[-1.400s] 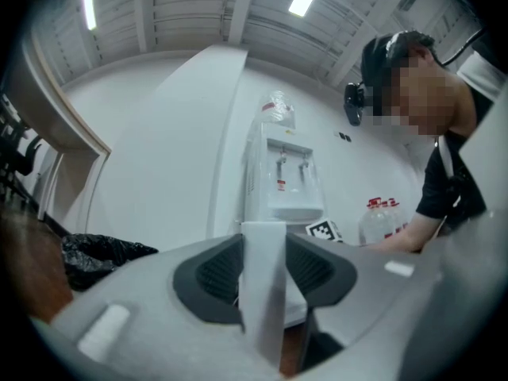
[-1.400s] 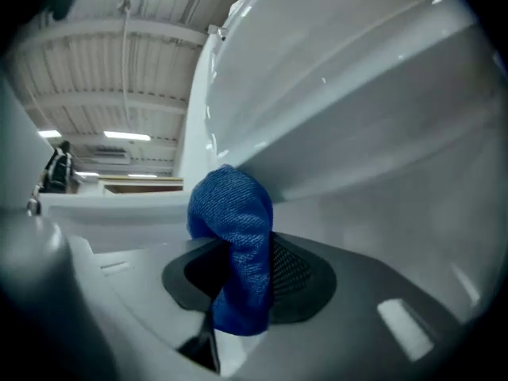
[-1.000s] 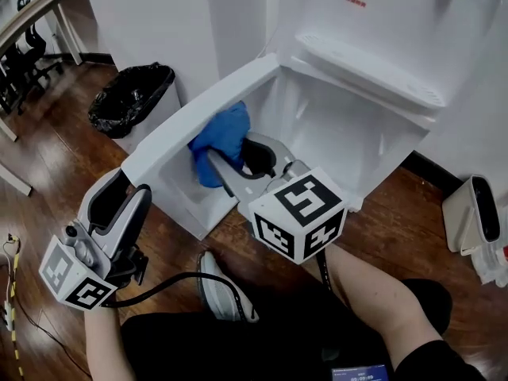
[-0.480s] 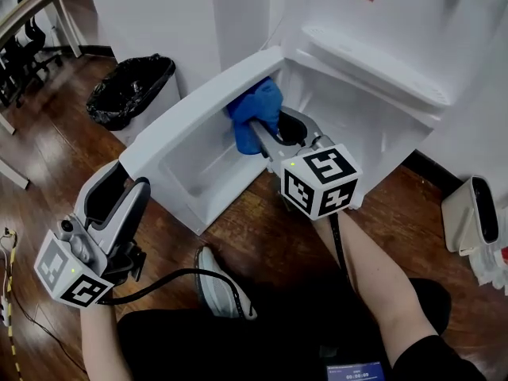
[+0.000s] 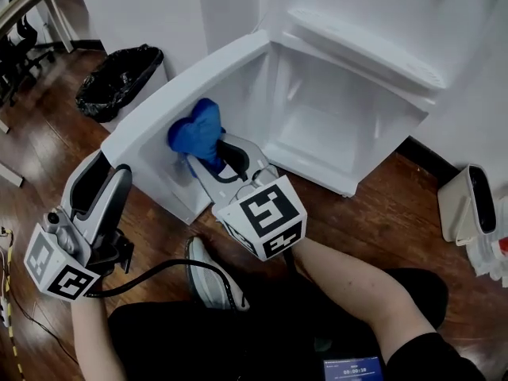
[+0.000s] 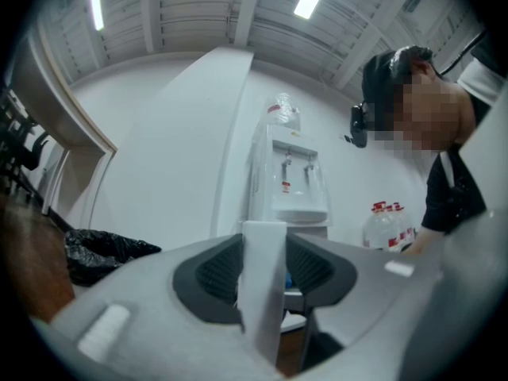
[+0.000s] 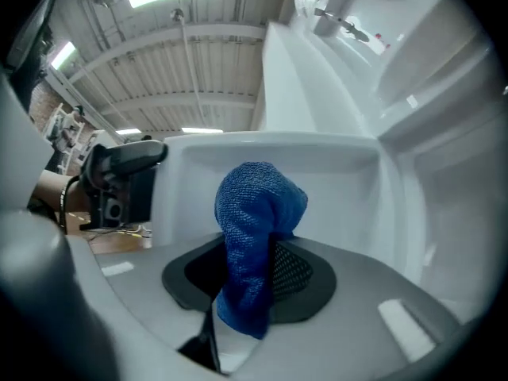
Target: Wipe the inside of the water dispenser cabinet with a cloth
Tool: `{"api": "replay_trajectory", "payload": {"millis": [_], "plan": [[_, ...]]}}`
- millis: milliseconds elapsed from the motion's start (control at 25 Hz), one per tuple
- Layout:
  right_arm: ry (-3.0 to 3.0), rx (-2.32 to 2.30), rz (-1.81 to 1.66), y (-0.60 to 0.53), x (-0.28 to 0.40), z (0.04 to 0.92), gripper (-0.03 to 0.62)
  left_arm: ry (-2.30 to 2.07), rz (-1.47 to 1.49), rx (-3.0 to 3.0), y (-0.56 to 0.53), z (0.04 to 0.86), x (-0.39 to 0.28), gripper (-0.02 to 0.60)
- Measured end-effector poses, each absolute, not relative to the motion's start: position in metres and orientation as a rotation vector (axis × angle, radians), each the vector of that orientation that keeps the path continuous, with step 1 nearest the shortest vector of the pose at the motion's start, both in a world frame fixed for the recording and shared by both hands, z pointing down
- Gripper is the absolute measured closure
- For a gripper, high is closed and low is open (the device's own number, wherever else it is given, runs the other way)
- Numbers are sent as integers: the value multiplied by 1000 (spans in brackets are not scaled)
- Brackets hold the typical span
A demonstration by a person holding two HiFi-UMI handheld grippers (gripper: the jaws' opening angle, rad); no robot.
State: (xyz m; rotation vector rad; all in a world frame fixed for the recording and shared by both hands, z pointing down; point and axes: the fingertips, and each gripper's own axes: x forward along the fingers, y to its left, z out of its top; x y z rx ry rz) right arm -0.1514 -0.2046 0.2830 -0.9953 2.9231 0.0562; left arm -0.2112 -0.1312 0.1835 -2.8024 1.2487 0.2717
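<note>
left gripper (image 6: 263, 270) clamps door (image 5: 182, 94) edge | right gripper (image 7: 252, 272) grips cloth (image 7: 258, 213) | cloth at door's inside, 9 o'clock of cabinet (image 5: 341, 125)

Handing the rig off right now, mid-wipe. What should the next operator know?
Grippers: the left gripper is shut on the edge of the open cabinet door, holding it. The right gripper is shut on the blue cloth, which is bunched at the door's inner face.
Done: no telling which surfaces have been wiped.
Left: probably the cabinet interior, walls and floor.
</note>
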Motion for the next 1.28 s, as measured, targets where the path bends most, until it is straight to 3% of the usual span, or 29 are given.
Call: {"api": "replay_trajectory", "payload": {"millis": [160,320,760,1160,1280], "plan": [[2967,-702,52,-162,-185,285,471,1241,276,-2806,-131,183,-211,413],[2959,-642,120,-173,-174,294,471,1233,277,-2806,-132,183,-210,413],[2769,-1467,-53,-308,-58,336,471,1217,268,-2812,-130,183,-208,413],[3011,-793,177,-172,-185,321,465,1256,313,-2812,-133,183,-214,411],[3036,-695,125,-173,-190,333,467,1274,326,-2809,-135,183,-216,410]]}}
